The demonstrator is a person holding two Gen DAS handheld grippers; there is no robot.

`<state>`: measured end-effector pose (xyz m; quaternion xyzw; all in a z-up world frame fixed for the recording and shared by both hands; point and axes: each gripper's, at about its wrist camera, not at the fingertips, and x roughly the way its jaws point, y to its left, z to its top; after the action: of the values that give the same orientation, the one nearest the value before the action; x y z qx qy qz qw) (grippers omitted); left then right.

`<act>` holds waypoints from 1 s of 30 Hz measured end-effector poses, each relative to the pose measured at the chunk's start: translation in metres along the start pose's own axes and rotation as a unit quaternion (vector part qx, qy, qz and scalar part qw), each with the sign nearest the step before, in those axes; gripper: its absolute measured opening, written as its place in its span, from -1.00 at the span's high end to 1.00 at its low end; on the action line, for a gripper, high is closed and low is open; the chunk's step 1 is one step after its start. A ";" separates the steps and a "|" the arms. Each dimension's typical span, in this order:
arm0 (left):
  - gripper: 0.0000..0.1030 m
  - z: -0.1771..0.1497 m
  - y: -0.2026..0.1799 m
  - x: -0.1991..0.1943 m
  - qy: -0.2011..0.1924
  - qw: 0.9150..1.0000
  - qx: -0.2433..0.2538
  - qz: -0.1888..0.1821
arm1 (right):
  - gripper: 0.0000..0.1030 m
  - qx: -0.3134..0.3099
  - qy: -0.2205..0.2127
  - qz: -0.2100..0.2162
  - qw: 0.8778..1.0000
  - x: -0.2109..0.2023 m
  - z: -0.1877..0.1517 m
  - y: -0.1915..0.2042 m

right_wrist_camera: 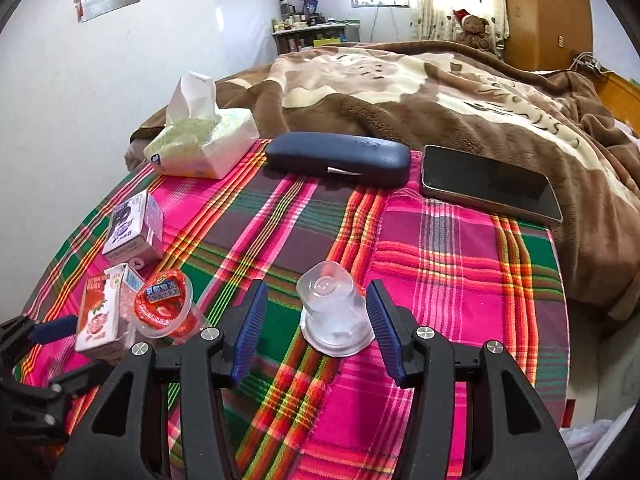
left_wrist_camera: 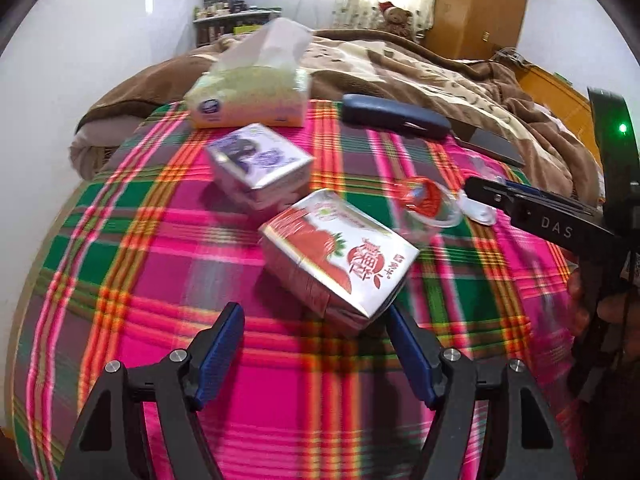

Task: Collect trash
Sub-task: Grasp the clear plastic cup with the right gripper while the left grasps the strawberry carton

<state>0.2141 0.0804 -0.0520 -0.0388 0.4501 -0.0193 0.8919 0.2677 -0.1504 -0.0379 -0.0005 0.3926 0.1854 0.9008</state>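
While both grippers hang over the plaid cloth (right_wrist_camera: 460, 264), their jaws stand apart and hold nothing. Nearest, the right gripper (right_wrist_camera: 318, 330) has an upturned clear cup (right_wrist_camera: 334, 316) between its blue pads, with a gap on each side. On the left, the left gripper (left_wrist_camera: 316, 350) stands open just before the red juice carton (left_wrist_camera: 340, 256). A jelly cup (left_wrist_camera: 428, 206) with red lid lies right of this carton, and a purple carton (left_wrist_camera: 260, 162) is behind it. Farther away are the tissue pack (right_wrist_camera: 204, 148), a dark glasses case (right_wrist_camera: 338, 158) and a phone (right_wrist_camera: 490, 184), then the brown blanket (right_wrist_camera: 400, 92).
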 end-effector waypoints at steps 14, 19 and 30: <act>-0.44 0.010 0.037 -0.018 -0.038 0.997 -0.063 -0.027 | 0.35 0.029 -0.006 0.006 1.000 -0.001 -0.002 0.006; -0.51 0.024 0.025 -0.011 -0.039 0.996 -0.064 -0.048 | 0.35 0.041 -0.012 0.003 0.999 -0.005 -0.002 0.005; -0.52 0.039 0.010 0.029 -0.007 0.998 -0.059 -0.017 | 0.35 0.061 -0.019 0.004 0.998 -0.007 -0.004 -0.003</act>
<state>0.2627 0.0905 -0.0528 -0.0991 0.4438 -0.0078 0.8906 0.2614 -0.1563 -0.0356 0.0591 0.3864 0.1645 0.9056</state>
